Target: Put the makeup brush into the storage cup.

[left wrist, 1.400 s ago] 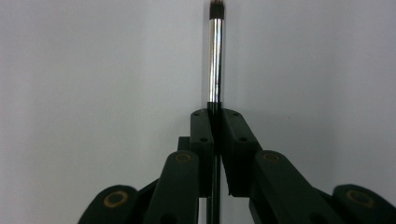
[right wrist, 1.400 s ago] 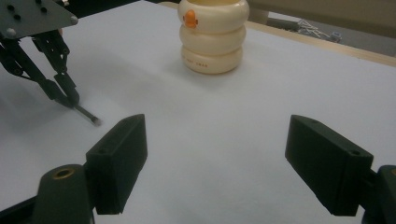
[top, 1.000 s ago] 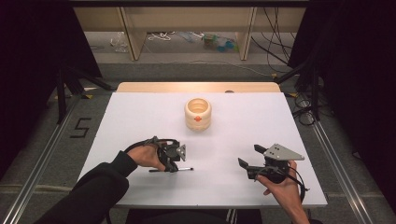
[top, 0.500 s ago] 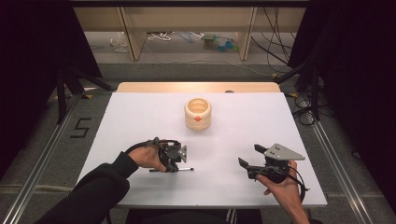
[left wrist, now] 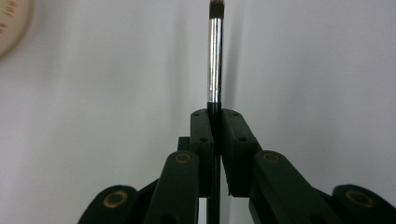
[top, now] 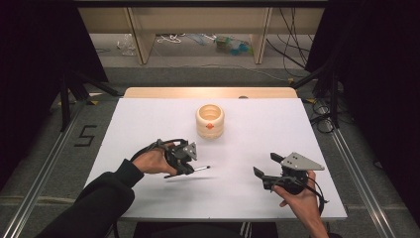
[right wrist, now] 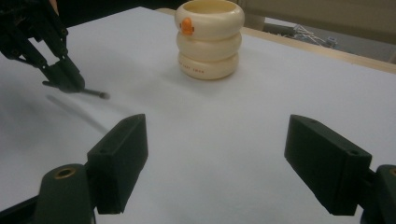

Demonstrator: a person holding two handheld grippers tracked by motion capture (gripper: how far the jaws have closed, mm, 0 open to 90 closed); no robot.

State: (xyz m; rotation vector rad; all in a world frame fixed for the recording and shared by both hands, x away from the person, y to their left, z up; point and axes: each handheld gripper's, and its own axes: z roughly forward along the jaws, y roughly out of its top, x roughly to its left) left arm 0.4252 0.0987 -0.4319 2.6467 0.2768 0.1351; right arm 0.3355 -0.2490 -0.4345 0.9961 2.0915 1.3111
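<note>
The left gripper (top: 190, 159) now carries the brush (top: 202, 169) clear of the white table (top: 148, 119): a second ago the brush lay low against the surface beside the jaws, and now a thin shadow shows beneath it, so it looks lifted. In the left gripper view the jaws are pressed together on the brush's black handle (left wrist: 214, 109), with the silver collar and dark bristle tip pointing away. That likely means the pick-up is done and the carry toward the cream holder (top: 210, 120) can begin; the holder stands upright near the middle of the table, well apart from the brush. The right gripper (top: 267, 167) has hardly moved and waits near the table's right front, its jaws spread wide with nothing between them. Counted: one brush, one holder of three stacked rings with an orange mark, two grippers, one table.
</note>
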